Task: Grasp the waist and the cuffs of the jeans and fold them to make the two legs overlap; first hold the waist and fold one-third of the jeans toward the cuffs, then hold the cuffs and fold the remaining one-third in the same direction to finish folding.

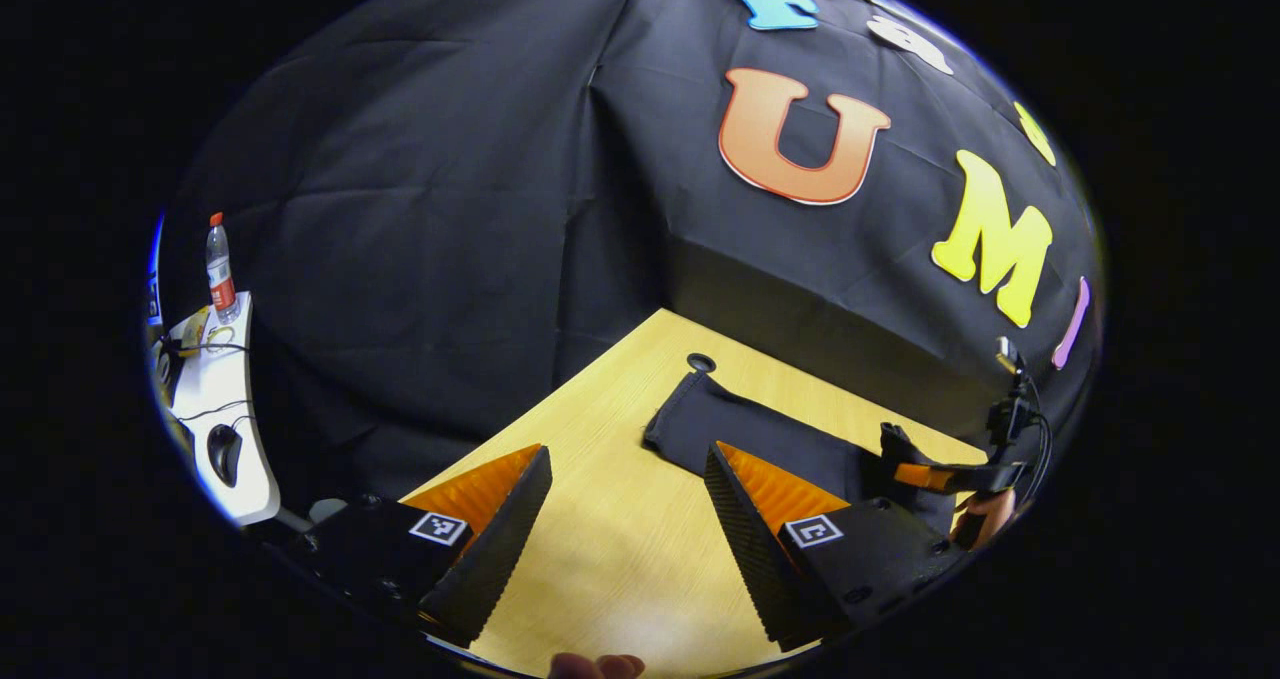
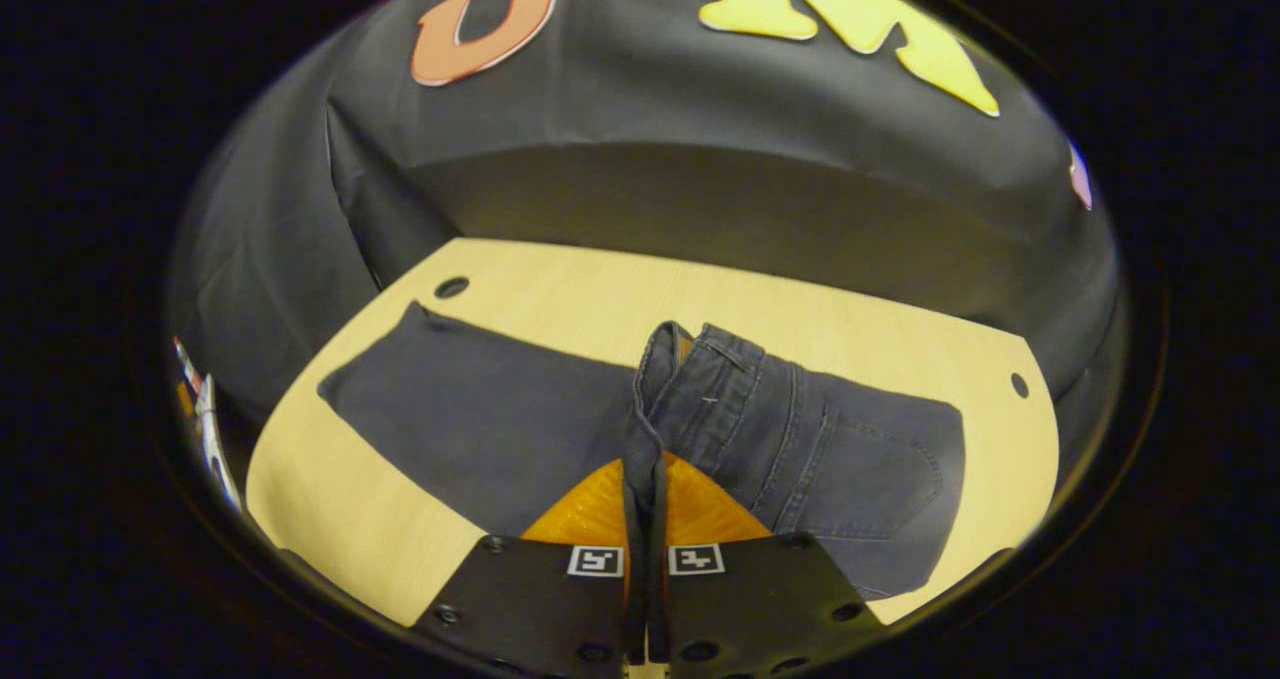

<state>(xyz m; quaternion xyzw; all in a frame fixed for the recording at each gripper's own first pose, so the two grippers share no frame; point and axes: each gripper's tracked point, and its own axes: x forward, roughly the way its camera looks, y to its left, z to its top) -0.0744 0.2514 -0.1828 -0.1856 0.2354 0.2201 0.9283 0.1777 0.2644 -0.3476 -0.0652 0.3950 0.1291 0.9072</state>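
Observation:
Dark jeans lie flat on the wooden table, legs overlapping, with the cuffs to the left. My right gripper is shut on the waist and holds a fold of waistband raised off the table. In the left gripper view my left gripper is open over bare table, just short of the jeans' cuff end. Farther right, the right gripper and the hand holding it sit on the jeans.
The table has small round holes near its corners. The black cloth wall stands close behind the table's far edge. A white side desk at far left carries a bottle and a mouse.

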